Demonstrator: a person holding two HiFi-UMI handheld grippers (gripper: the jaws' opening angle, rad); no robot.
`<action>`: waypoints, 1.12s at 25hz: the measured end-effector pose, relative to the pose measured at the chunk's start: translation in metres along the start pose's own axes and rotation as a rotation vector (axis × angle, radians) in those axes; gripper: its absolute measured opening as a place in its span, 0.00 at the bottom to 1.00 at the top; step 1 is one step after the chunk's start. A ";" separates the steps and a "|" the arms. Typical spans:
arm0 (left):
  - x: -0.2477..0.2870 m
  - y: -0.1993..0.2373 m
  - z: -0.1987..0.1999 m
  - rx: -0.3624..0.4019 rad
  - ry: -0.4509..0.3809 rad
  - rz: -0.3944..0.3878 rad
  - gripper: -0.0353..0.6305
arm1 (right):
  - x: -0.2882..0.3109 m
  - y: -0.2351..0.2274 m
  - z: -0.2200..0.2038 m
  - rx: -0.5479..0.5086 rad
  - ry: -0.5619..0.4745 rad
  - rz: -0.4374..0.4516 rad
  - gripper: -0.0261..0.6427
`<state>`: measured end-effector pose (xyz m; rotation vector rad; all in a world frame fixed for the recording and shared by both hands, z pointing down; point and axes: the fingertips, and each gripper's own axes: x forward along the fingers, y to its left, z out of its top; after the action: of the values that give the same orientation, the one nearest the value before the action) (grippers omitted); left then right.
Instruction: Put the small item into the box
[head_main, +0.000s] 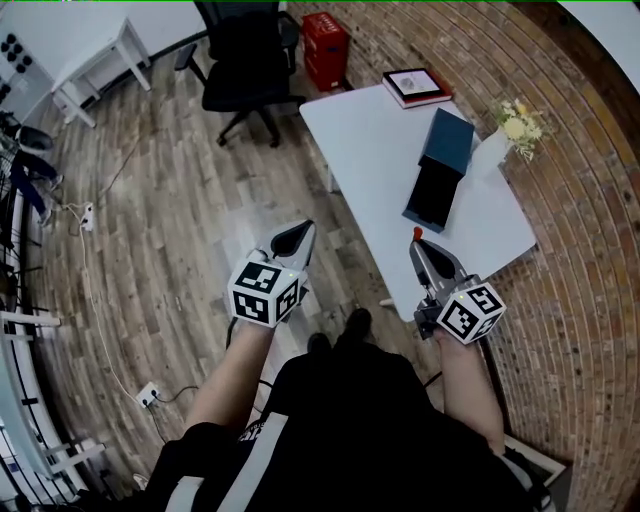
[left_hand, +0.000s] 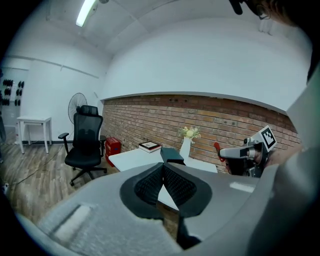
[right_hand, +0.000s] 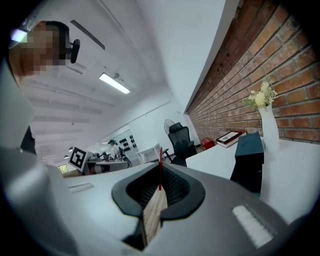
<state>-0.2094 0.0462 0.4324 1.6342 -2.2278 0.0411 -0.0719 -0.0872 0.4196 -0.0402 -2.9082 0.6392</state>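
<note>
A dark teal box (head_main: 440, 168) lies open on the white table (head_main: 370, 140), its lid propped toward the brick wall. My right gripper (head_main: 418, 240) hovers at the table's near edge, shut on a small thin red item (head_main: 417, 233). In the right gripper view that red item (right_hand: 160, 167) stands as a sliver between the closed jaws, with the box (right_hand: 248, 161) ahead to the right. My left gripper (head_main: 292, 238) hangs over the wooden floor left of the table, shut with nothing in it. Its closed jaws meet at the left gripper (left_hand: 163, 166), with the box (left_hand: 171, 155) beyond them.
A white vase of flowers (head_main: 512, 128) stands beside the box near the brick wall. A framed book (head_main: 417, 86) lies at the table's far corner. A black office chair (head_main: 245, 60) and a red crate (head_main: 325, 48) stand beyond the table. A white desk (head_main: 90, 50) is far left.
</note>
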 end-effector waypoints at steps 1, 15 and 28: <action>0.009 0.000 0.005 0.010 0.001 0.000 0.06 | 0.004 -0.008 0.006 0.004 -0.010 0.000 0.06; 0.119 -0.013 0.045 0.081 0.034 -0.011 0.06 | 0.023 -0.106 0.051 0.050 -0.084 -0.001 0.06; 0.248 0.008 0.070 0.127 0.078 -0.231 0.06 | 0.048 -0.195 0.066 0.116 -0.124 -0.253 0.06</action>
<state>-0.2992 -0.1949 0.4470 1.9132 -2.0028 0.1845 -0.1286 -0.2891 0.4493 0.3886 -2.9158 0.7874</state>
